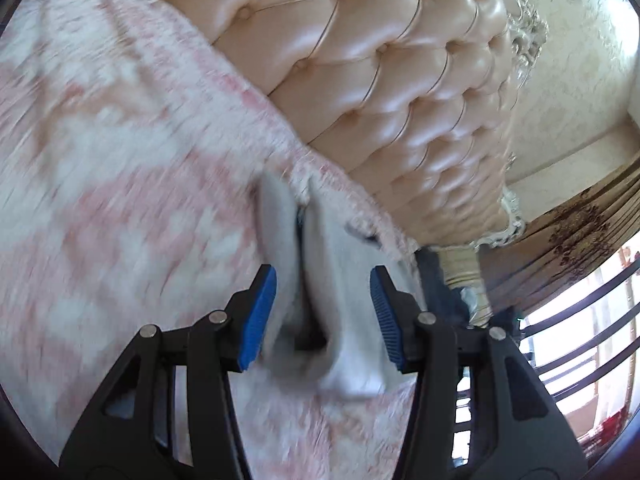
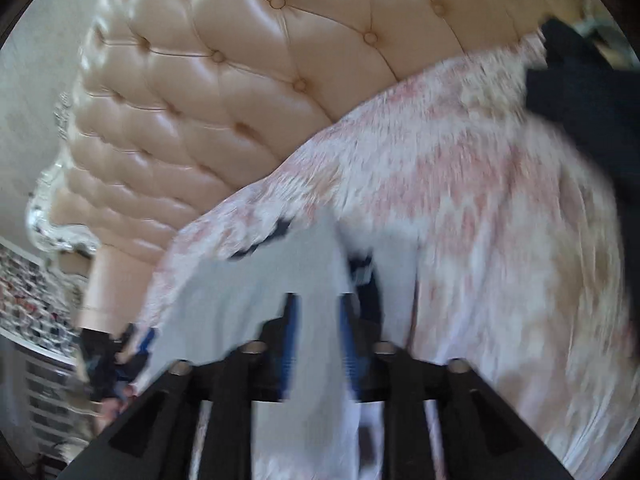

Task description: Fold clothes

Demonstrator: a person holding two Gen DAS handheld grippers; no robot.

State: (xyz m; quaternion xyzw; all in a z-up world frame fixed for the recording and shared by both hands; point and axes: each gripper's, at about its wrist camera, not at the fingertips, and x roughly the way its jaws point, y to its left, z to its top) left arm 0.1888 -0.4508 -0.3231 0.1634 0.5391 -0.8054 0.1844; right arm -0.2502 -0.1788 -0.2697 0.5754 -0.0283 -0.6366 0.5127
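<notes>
Cloth, a white garment (image 1: 336, 320), lay bunched between the wide-open pads of the left claw (image 1: 323, 316), likely so it could be grabbed for folding, while the right claw (image 2: 316, 344) (too blurry to be sure) seemed to pinch it above the pink blanket (image 2: 480, 220).

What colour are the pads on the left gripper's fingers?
Blue pads on black fingers, clearest in the left wrist view.
</notes>
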